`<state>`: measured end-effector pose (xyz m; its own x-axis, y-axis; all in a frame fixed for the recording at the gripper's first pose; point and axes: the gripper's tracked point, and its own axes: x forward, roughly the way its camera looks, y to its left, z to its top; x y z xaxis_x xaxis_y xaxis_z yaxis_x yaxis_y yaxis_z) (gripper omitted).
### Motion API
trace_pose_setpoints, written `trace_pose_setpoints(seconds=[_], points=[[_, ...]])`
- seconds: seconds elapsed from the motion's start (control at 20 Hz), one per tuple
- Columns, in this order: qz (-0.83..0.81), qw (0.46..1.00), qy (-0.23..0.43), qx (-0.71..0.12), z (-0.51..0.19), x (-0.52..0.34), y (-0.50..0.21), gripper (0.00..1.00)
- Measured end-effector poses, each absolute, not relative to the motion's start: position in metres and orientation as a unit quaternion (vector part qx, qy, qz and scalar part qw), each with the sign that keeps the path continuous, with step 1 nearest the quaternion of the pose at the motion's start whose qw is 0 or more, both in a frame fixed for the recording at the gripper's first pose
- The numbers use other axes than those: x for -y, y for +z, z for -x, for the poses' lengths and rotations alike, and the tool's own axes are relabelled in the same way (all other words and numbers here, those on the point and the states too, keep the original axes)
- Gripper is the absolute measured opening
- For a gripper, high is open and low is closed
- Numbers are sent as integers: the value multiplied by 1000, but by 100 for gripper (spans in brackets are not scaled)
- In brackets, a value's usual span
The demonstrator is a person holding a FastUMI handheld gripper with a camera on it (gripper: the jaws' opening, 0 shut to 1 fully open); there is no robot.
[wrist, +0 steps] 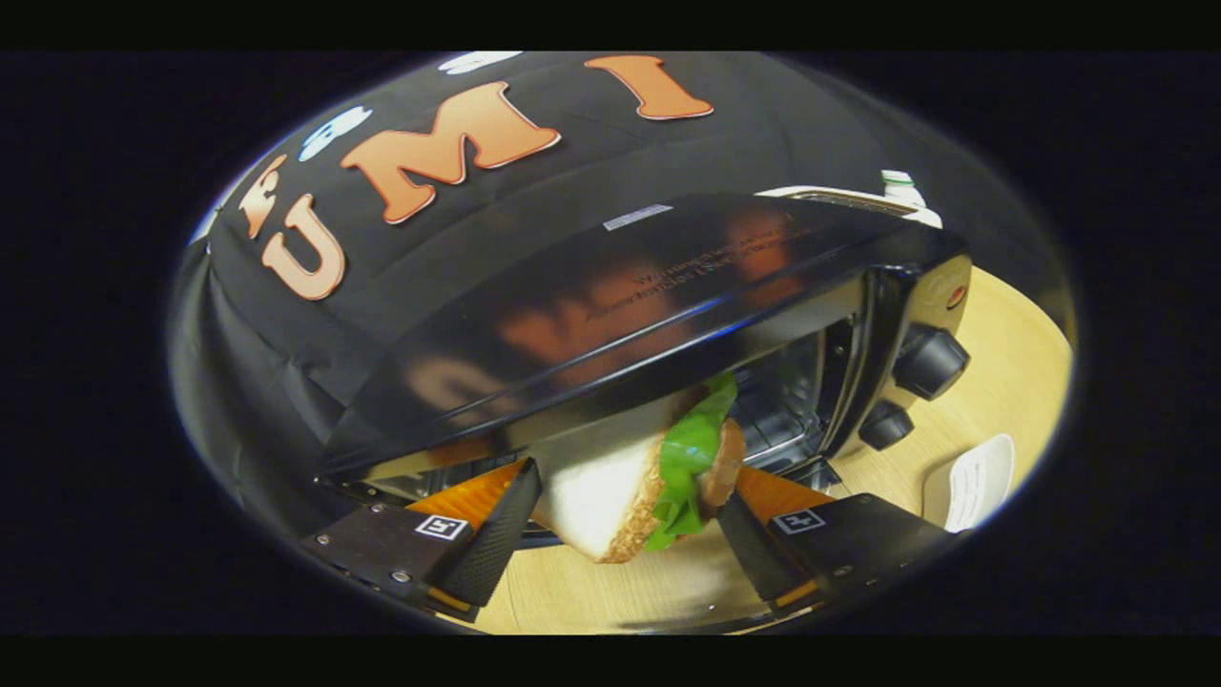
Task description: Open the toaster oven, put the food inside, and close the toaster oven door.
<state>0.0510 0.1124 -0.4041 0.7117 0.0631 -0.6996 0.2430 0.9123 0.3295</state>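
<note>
Between our jaws the sandwich (pixel 649 477) sits clamped at the toaster oven (pixel 668 315) mouth; tilted, its lettuce could snag the opening's edge

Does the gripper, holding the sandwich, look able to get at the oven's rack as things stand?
Probably yes. The gripper is shut on the sandwich, already at the mouth of the toaster oven, and the wire rack just beyond looks bare.

Gripper (pixel 625 506): 2 textured jaws on flat plates, each with square marker, small screws.
</note>
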Motion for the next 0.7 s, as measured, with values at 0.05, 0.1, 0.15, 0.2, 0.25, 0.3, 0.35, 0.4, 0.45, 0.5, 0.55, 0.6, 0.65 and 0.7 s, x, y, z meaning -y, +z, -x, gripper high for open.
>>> trace_pose_setpoints(seconds=[0.05,0.1,0.15,0.2,0.25,0.3,0.35,0.4,0.45,0.5,0.55,0.6,0.65,0.7], points=[[-184,910,-46,-369,-52,-113,-403,100],[-159,918,-42,-361,-54,-111,-401,100],[-148,919,-41,-362,-51,-111,-400,100],[-148,919,-41,-363,-52,-113,-400,100],[-146,916,-41,-371,-50,-111,-401,100],[-139,913,-41,-381,-48,-109,-400,100],[-132,912,-43,-385,-48,-106,-396,100],[-135,907,-42,-398,-46,-106,-395,100],[-157,897,-37,-413,-42,-109,-395,100],[-186,888,-25,-419,-43,-116,-396,100],[-208,879,-14,-429,-40,-120,-395,100],[-228,873,-13,-431,-38,-117,-395,100],[-249,866,-12,-434,-36,-115,-396,99],[-264,856,-9,-444,-31,-115,-398,99]])
